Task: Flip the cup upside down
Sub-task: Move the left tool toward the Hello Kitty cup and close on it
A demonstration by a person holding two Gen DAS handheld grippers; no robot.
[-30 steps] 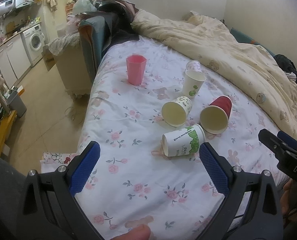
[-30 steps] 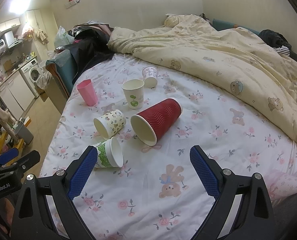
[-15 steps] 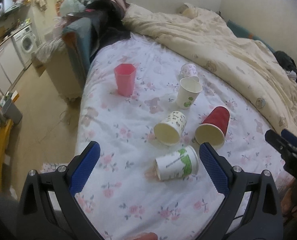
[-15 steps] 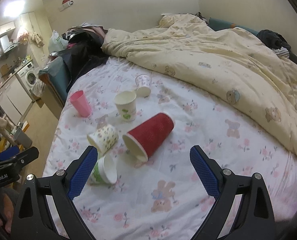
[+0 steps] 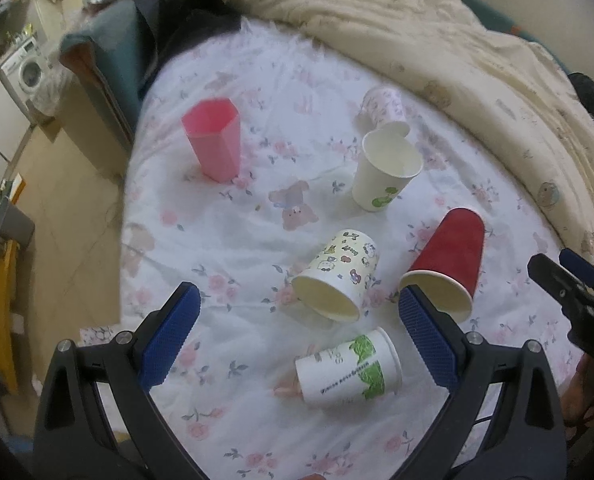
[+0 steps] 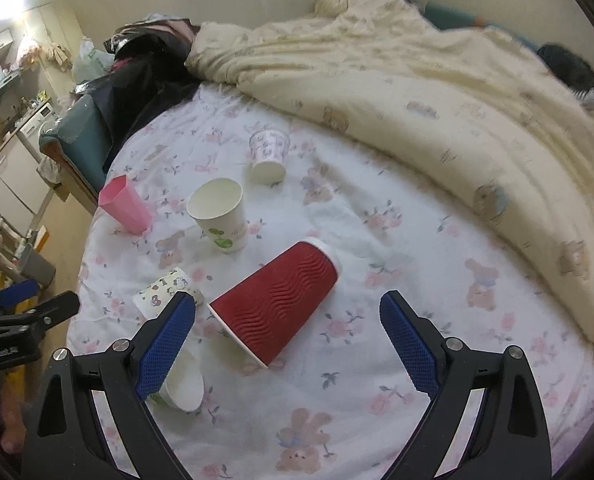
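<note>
Several cups are on the floral bed sheet. A pink plastic cup (image 5: 213,138) and a white cup with a green print (image 5: 385,174) stand upright. A cartoon-print cup (image 5: 339,276), a red ribbed cup (image 5: 447,264), a green-and-white cup (image 5: 347,368) and a small patterned cup (image 5: 383,103) lie on their sides. My left gripper (image 5: 297,338) is open and empty, above the green-and-white cup. My right gripper (image 6: 287,344) is open and empty, hovering over the red cup (image 6: 277,300). The green-and-white cup (image 6: 181,386) is partly hidden behind its left finger.
A cream duvet (image 6: 437,100) is bunched along the far and right side of the bed. Dark clothes and a teal chair (image 5: 109,60) sit beyond the bed's left corner. The floor (image 5: 57,208) drops away at the bed's left edge.
Both grippers have moved forward and lower over the cups, which now look larger. The red cup sits between the right gripper's fingers in view. No cup has moved.
</note>
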